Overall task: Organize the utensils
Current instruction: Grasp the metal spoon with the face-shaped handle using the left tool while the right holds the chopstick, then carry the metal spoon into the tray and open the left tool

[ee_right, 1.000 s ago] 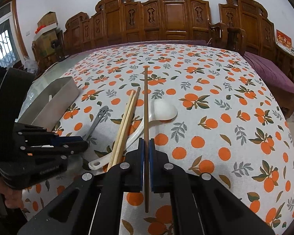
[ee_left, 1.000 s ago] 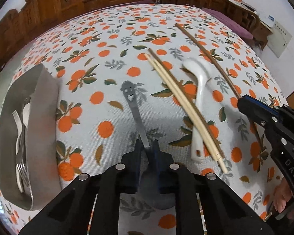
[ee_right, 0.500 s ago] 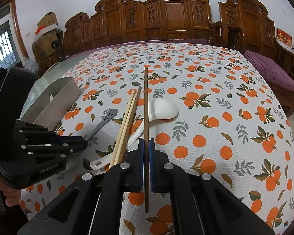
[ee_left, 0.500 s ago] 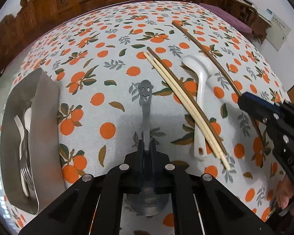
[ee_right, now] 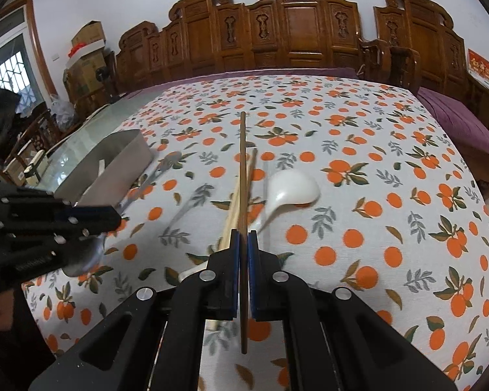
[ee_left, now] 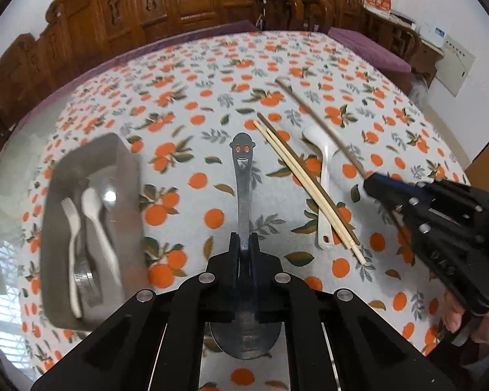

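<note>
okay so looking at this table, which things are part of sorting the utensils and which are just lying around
Part of the job: metal spoon in the left gripper, dark chopstick in the right gripper, pale chopsticks, white ceramic spoon, grey tray.

Just there: tablecloth, wooden chairs, cardboard boxes.

Left gripper: pointing steeply down, jaws clamped tight on held item.
Right gripper: angled down, jaws clamped tight on held item.
Hand: grasping right gripper's handle.
</note>
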### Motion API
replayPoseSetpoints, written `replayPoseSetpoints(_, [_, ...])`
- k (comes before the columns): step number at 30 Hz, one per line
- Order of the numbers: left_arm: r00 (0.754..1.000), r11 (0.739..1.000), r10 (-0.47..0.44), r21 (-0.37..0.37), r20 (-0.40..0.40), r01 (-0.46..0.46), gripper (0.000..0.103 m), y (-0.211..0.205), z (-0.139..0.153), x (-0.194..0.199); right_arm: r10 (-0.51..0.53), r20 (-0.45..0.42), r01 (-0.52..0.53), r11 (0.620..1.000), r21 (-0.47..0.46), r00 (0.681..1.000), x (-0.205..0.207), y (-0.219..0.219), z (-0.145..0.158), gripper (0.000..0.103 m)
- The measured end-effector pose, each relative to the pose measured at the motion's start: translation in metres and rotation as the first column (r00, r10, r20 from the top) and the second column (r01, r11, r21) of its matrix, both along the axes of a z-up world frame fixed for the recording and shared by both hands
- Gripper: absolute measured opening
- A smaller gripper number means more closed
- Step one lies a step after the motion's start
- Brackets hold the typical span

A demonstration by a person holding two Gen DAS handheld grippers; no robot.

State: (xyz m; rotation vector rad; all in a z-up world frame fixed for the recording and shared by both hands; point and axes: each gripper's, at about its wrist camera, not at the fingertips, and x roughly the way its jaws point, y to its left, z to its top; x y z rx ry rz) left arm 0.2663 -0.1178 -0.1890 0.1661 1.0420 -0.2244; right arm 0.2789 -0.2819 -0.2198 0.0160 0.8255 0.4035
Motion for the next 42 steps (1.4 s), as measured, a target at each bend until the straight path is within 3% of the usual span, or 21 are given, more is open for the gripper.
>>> replayPoseSetpoints(10, [0.997, 0.999, 0.036, -0.009, 0.065, -0.036, 0.005, 0.034, 0.038, -0.017, 0.075, -0.017, -0.073, 0.995, 0.066, 0.997, -0.016, 0.031, 0.016, 0.006])
replayPoseSetpoints(26, [0.992, 0.996, 0.088, -0.033, 0.090, -0.085, 0.005, 0.084, 0.058, -0.025, 0.131, -0.015, -0.130, 0.990, 0.056, 0.991, -0.030, 0.065, 0.039, 0.006])
replayPoseSetpoints(34, [0.993, 0.993, 0.102, -0.068, 0.054, -0.099, 0.005, 0.117, 0.049, -0.010, 0.158, -0.030, -0.156, 0.986, 0.057, 0.987, -0.029, 0.091, 0.059, 0.006])
replayPoseSetpoints(42, [0.991, 0.989, 0.131, -0.074, -0.006, -0.131, 0.005, 0.152, 0.022, 0.021, 0.192, -0.052, -0.190, 0.981, 0.043, 0.980, -0.015, 0.117, 0.067, 0.006])
